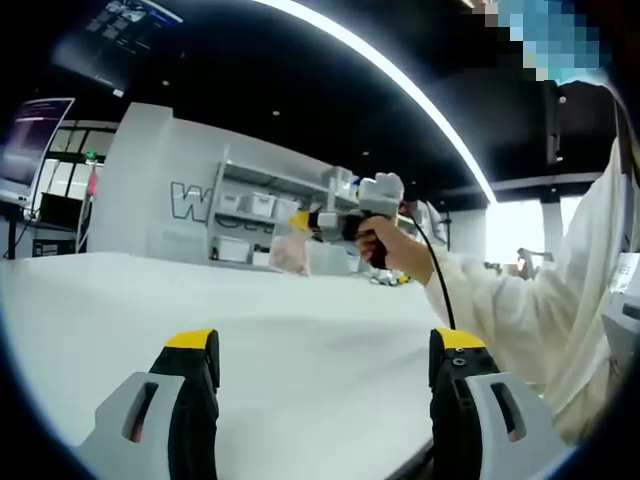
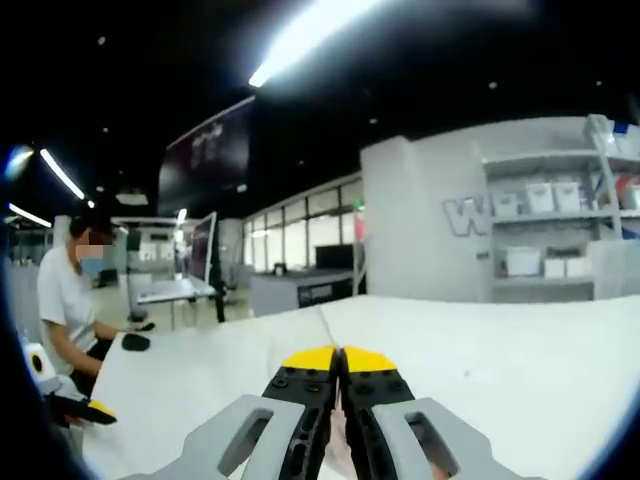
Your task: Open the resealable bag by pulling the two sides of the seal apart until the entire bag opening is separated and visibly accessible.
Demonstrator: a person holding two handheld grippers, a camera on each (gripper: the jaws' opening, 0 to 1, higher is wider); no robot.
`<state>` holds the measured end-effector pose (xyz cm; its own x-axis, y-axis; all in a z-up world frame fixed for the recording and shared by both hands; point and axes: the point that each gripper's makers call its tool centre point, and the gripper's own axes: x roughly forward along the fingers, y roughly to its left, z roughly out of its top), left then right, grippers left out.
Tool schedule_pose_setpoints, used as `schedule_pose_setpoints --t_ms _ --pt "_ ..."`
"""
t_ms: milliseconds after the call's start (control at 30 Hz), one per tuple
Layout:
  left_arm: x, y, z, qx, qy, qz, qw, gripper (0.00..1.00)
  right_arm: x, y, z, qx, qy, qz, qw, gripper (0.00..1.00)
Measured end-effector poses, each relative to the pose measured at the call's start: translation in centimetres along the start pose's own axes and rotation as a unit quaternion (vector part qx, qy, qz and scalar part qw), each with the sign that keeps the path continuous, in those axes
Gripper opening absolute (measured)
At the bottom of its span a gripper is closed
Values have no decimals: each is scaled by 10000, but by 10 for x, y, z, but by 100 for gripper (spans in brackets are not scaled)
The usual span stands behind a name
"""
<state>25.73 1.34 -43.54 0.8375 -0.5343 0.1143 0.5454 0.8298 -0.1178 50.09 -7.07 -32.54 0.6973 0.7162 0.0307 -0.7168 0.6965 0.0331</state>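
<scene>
Left gripper view: left gripper (image 1: 325,350) spread wide, nothing between jaws, above white table (image 1: 250,310). Right gripper (image 1: 335,222) in person's hand (image 1: 385,245), resealable bag (image 1: 290,253) hanging from its tip. Right gripper view: right gripper (image 2: 338,362) jaws pressed together on a thin clear edge of the bag (image 2: 338,440).

Smooth matt white table (image 1: 300,330); thin clear plastic bag (image 1: 291,254)

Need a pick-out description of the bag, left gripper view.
Start at the white table and look to its far edge, in front of the grey shelving. A person's hand holds the right claw up there, pointing left. The bag is the pale pinkish, see-through pouch hanging from its yellow tips, unlike the white boxes shelved behind.
</scene>
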Motion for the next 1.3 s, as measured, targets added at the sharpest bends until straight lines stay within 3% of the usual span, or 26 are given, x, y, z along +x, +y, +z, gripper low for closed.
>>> schedule_pose_setpoints --t_ms 433,867,1300 --pt "0 0 -1 24 27 19 10000 86 9 -10 -5 -172 59 -112 9998 0" --pt "-1 1 -1 42 49 23 10000 85 27 -18 -9 -745 270 -281 9965 0" --pt "-1 2 -2 22 71 17 10000 85 41 -24 -14 -823 408 -307 9953 0"
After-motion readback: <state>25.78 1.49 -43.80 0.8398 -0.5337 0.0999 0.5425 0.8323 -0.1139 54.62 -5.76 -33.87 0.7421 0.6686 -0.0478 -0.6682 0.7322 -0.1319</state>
